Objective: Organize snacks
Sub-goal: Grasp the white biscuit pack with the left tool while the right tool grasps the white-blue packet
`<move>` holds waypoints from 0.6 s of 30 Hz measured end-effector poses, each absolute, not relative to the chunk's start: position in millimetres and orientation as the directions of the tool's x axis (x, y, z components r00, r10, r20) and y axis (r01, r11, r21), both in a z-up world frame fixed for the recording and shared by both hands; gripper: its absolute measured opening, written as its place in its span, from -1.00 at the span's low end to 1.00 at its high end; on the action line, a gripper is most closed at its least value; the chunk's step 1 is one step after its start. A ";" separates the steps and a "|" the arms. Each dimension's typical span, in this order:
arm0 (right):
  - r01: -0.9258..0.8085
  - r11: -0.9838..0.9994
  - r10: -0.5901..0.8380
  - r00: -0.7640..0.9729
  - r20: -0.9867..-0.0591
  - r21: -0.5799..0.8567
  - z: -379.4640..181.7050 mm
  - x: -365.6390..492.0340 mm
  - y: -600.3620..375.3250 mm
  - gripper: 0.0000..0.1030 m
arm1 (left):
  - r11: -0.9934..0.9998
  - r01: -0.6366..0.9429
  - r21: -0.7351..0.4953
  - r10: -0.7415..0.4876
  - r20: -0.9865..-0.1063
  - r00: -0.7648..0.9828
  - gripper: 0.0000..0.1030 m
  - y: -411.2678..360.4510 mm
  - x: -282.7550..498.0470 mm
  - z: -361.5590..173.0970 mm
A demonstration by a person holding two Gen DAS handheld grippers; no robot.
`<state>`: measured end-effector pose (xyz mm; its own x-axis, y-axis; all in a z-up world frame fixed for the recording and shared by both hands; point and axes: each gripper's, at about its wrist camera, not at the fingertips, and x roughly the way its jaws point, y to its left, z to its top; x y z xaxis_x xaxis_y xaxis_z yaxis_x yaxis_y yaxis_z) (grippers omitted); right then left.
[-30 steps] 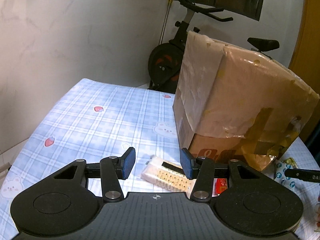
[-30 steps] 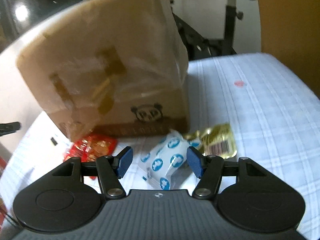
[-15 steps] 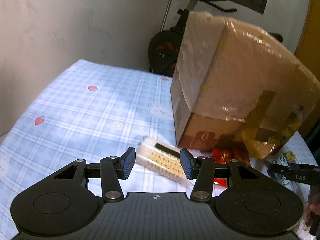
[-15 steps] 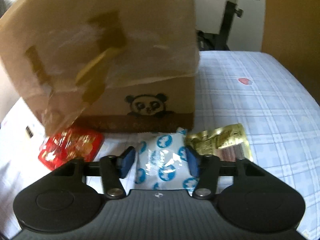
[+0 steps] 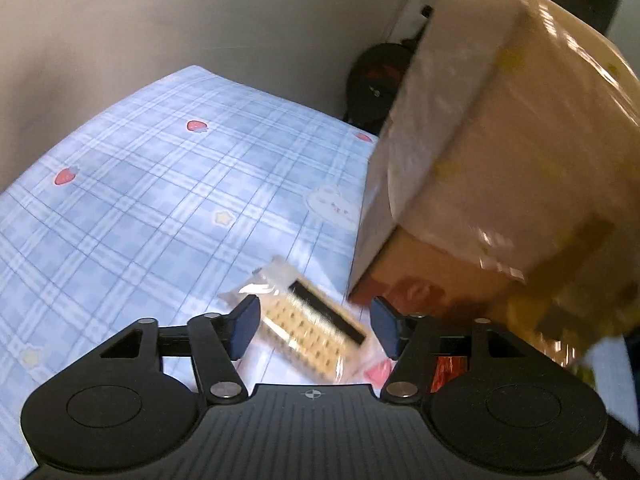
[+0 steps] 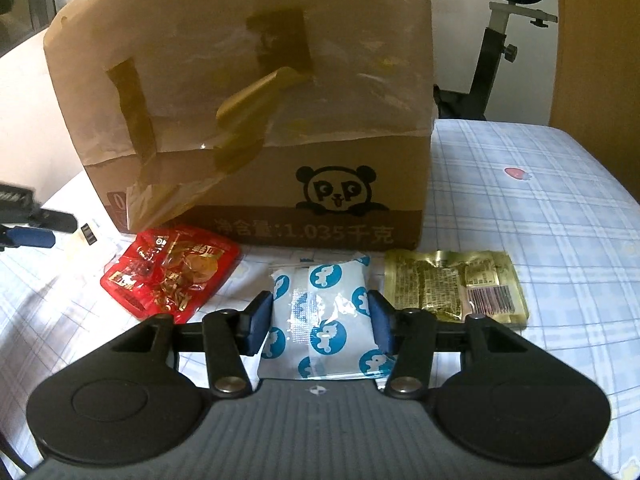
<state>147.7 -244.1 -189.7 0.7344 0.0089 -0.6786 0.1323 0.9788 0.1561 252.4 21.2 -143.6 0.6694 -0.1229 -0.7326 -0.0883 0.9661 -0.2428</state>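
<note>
- On the blue checked tablecloth (image 5: 152,200), left of the cardboard box (image 5: 500,152), the left gripper (image 5: 314,326) has dropped closer to the cracker pack (image 5: 316,328); its jaws have just been opening and straddle the pack without pressing it.
- In front of the box, the right gripper (image 6: 320,320) has closed its 2 pads onto the blue-dotted white packet (image 6: 324,316), seemingly gripping it.
- Red packet (image 6: 172,268) and gold packet (image 6: 456,284) lie either side, untouched; likely both pickups are imminent.

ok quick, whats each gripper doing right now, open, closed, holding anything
left gripper: open, jaws just widened, straddling the cracker packet without pressing it.
right gripper: closed on the blue-and-white snack packet, which still lies on the tablecloth.
</note>
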 end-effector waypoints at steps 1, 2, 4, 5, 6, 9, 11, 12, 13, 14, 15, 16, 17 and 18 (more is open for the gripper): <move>0.131 0.979 0.009 0.737 -0.676 0.156 -189.8 147.3 -243.8 0.04 | 0.966 -0.105 -0.234 -0.106 -0.738 0.666 0.28 19.9 256.0 -145.0; 0.130 0.979 0.009 0.739 -0.674 0.155 -190.4 147.2 -243.7 0.04 | 0.967 -0.125 -0.221 -0.085 -0.747 0.659 0.28 19.4 258.9 -145.9; 0.128 0.979 0.011 0.743 -0.669 0.158 -191.3 146.4 -244.1 0.04 | 0.968 -0.154 -0.201 -0.053 -0.756 0.652 0.33 15.9 263.1 -148.4; 0.126 0.979 0.012 0.746 -0.666 0.159 -191.5 145.9 -244.2 0.04 | 0.968 -0.161 -0.192 -0.041 -0.755 0.655 0.34 13.8 264.0 -148.7; 0.124 0.979 0.013 0.748 -0.663 0.160 -191.8 145.7 -244.0 0.04 | 0.969 -0.166 -0.184 -0.032 -0.756 0.653 0.39 11.1 265.3 -149.2; 0.123 0.979 0.015 0.752 -0.659 0.162 -191.9 145.5 -243.7 0.04 | 0.975 -0.169 -0.143 0.002 -0.758 0.652 0.46 0.7 268.0 -150.5; 0.123 0.979 0.015 0.754 -0.657 0.163 -191.8 145.5 -243.3 0.04 | 0.982 -0.162 -0.096 0.033 -0.758 0.651 0.48 -7.0 270.0 -152.9; 0.123 0.979 0.015 0.754 -0.656 0.165 -191.7 145.4 -243.2 0.04 | 0.985 -0.156 -0.068 0.050 -0.758 0.650 0.48 -10.7 269.9 -154.4; 0.123 0.978 0.017 0.755 -0.655 0.167 -191.9 145.3 -243.3 0.04 | 0.988 -0.147 -0.043 0.064 -0.757 0.650 0.48 -14.3 270.1 -156.0; 0.124 0.977 0.019 0.756 -0.654 0.172 -191.8 145.1 -243.9 0.04 | 0.991 -0.137 -0.012 0.080 -0.757 0.649 0.48 -16.7 269.0 -157.4; 0.124 0.977 0.022 0.757 -0.653 0.176 -191.7 144.9 -244.6 0.04 | 0.991 -0.132 0.022 0.102 -0.761 0.641 0.50 -19.5 268.9 -160.0; 0.124 0.976 0.025 0.758 -0.652 0.181 -191.5 144.8 -245.3 0.04 | 0.991 -0.132 0.030 0.108 -0.763 0.637 0.53 -15.7 266.2 -160.9; 0.123 0.975 0.027 0.759 -0.651 0.185 -191.3 144.6 -245.7 0.04 | 0.990 -0.141 0.018 0.105 -0.760 0.642 0.54 -11.0 263.2 -160.7; 0.124 0.974 0.028 0.760 -0.650 0.188 -191.2 144.6 -245.4 0.04 | 0.989 -0.150 0.010 0.105 -0.763 0.638 0.56 -7.1 261.0 -161.3</move>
<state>144.6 -245.4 -191.2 0.7596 0.0282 -0.6497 0.1242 0.9744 0.1875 261.0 -7.1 -161.3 0.6375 0.1047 -0.7633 -0.1504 0.9886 0.0100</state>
